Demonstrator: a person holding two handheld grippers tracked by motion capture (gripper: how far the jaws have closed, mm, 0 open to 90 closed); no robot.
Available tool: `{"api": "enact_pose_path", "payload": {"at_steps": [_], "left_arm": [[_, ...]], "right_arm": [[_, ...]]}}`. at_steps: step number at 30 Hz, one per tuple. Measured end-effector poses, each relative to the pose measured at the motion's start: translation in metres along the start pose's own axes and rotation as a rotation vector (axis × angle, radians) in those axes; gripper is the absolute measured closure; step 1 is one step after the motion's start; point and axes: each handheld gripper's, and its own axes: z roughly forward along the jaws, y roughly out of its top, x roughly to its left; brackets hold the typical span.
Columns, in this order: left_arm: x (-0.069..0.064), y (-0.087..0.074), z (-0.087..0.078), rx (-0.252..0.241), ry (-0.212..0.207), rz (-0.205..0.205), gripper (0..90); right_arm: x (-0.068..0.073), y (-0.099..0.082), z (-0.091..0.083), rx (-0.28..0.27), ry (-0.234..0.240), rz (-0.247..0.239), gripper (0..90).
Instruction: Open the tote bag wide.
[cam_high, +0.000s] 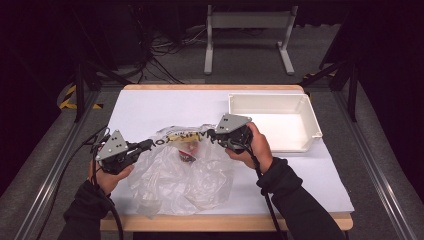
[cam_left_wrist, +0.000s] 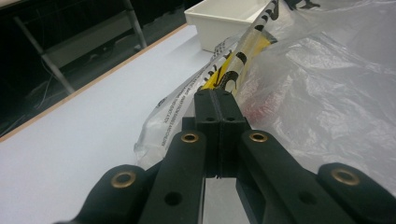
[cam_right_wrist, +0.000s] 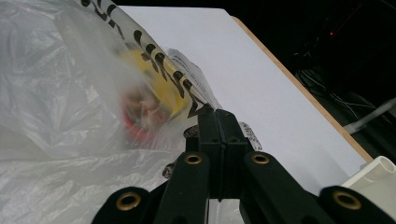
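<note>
Two grippers — left gripper (cam_high: 148, 144) and right gripper (cam_high: 212, 134) — were clamped tight on the printed top edge of the plastic bag (cam_high: 182, 172) beside the white bin (cam_high: 272, 120); the film looked thin, limp and slippery, so likely best held by that edge.

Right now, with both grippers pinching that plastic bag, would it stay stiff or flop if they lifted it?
Probably flop: the bag is thin, clear and crumpled, sagging between the left gripper and right gripper. It looks light, though something red and yellow inside would likely slide to the bottom. The film may be slippery, so the printed edge could creep out of the fingers.
</note>
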Motion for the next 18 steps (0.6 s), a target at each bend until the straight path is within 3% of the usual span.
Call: {"api": "enact_pose_path", "payload": {"at_steps": [5, 9, 10, 11, 12, 15, 18], "left_arm": [[-0.001, 0.002, -0.005, -0.017, -0.006, -0.018, 78.5], [-0.008, 0.010, -0.013, -0.022, -0.020, -0.049, 49.4], [-0.010, 0.012, -0.015, -0.025, -0.030, -0.051, 41.2], [-0.013, 0.015, -0.017, -0.013, -0.072, -0.069, 33.2], [-0.017, 0.018, -0.019, -0.005, -0.087, -0.062, 26.5], [-0.029, 0.021, -0.018, 0.025, -0.145, -0.034, 16.3], [-0.042, 0.020, -0.010, 0.076, -0.166, -0.018, 13.2]], "right_arm": [[-0.003, -0.001, 0.003, 0.002, -0.012, 0.017, 90.0], [-0.003, -0.002, 0.004, -0.001, -0.020, 0.023, 90.0], [-0.002, -0.002, 0.004, -0.002, -0.023, 0.024, 90.0], [-0.002, -0.002, 0.004, -0.002, -0.023, 0.025, 90.0], [-0.002, -0.003, 0.005, -0.002, -0.026, 0.030, 90.0], [-0.001, -0.004, 0.007, 0.003, -0.029, 0.032, 90.0], [-0.001, -0.005, 0.007, 0.006, -0.031, 0.035, 90.0]]}}
